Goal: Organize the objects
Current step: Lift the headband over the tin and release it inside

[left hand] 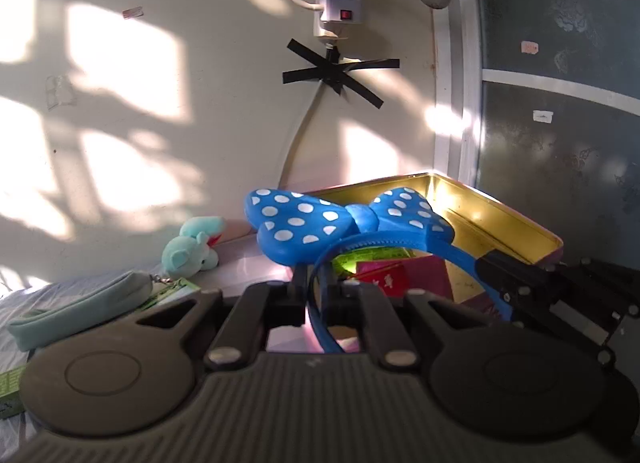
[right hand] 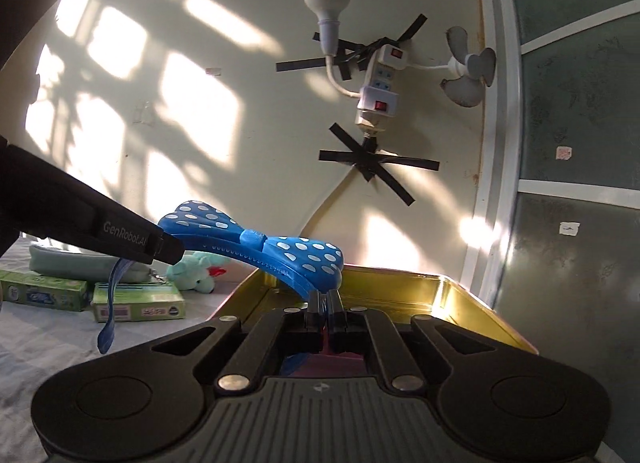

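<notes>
Gripping the band of a blue plastic headband topped with a white-dotted bow (left hand: 348, 223), left claw (left hand: 318, 295) clenched on one side of the arc in the left wrist view. Bow raised above an open gold-lined metal tin (left hand: 500, 215) holding red and pink cartons (left hand: 404, 275). Right claw's black fingers (left hand: 516, 271) pinching the band's other side (over the tin's near wall). Off to the left on a pale cloth-covered counter (left hand: 248, 259): a teal zip pouch (left hand: 80, 311) and a mint plush toy (left hand: 192, 251), close together.

Seen from the right wrist: right claw (right hand: 325, 305) shut tight on the headband (right hand: 288, 255) just below the bow, over the tin (right hand: 460, 303). Left claw (right hand: 160, 249) reaching in from the left, clamped on the band, its free end dangling. Behind, on the counter (right hand: 48, 339), two green boxes (right hand: 140, 305), pouch (right hand: 72, 267), plush (right hand: 196, 267).
</notes>
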The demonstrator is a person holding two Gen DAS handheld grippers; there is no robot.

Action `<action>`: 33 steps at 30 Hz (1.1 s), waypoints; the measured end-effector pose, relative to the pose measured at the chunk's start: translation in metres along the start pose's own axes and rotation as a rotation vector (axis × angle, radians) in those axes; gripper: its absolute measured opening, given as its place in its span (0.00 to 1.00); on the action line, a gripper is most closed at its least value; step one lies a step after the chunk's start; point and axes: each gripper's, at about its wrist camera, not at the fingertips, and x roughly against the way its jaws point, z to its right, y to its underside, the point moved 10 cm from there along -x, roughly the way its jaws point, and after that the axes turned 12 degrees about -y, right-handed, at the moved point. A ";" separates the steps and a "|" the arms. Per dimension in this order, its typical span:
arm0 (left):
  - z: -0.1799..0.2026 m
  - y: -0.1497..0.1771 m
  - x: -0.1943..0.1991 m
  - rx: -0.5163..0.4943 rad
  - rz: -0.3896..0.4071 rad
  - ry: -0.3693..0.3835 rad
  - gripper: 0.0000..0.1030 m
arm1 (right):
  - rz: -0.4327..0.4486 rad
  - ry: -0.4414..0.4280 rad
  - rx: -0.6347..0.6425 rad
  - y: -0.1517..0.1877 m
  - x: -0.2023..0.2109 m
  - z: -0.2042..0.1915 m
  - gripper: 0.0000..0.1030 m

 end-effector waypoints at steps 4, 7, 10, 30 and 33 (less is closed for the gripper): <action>0.045 -0.020 -0.030 -0.041 0.007 0.024 0.07 | -0.005 0.066 -0.030 0.002 -0.013 0.056 0.04; 0.069 -0.030 -0.057 -0.033 -0.021 0.051 0.08 | -0.024 0.098 -0.053 0.009 -0.025 0.089 0.04; 0.081 -0.034 -0.078 -0.022 -0.047 0.061 0.07 | -0.041 0.115 -0.071 0.016 -0.040 0.109 0.03; 0.057 -0.004 -0.055 0.008 -0.108 0.017 0.20 | 0.001 0.044 -0.180 0.018 -0.028 0.097 0.22; 0.040 0.004 -0.038 0.015 -0.113 -0.005 0.21 | 0.017 0.013 -0.213 0.016 -0.014 0.079 0.25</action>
